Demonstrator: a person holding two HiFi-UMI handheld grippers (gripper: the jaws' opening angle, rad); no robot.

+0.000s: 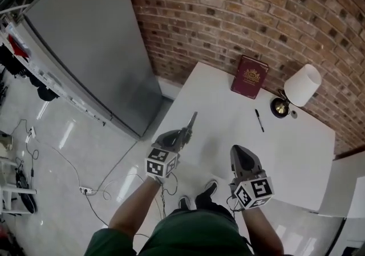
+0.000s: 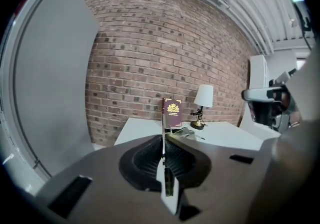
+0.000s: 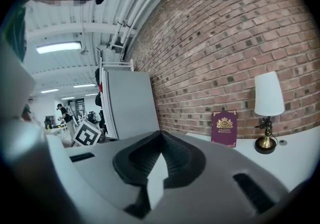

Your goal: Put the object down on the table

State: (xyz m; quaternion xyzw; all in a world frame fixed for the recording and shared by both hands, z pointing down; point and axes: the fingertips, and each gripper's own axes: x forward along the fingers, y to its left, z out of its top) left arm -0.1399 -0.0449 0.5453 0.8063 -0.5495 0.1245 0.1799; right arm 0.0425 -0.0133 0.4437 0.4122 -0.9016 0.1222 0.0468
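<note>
Here, thin grey metal strip (image 1: pixel 191 123) in left claw (image 2: pixel 164 143)

The object (image 1: pixel 190 122) you hold is a slim, grey, metal-looking piece, clamped between the closed jaws of your left gripper (image 1: pixel 183 133) and sticking forward past their tips. From your head view it points over the near left part of the white table (image 1: pixel 296 152), held above it. In the left gripper view it shows edge-on as a thin upright strip with a wider shiny far end. What it is cannot be told.
</note>
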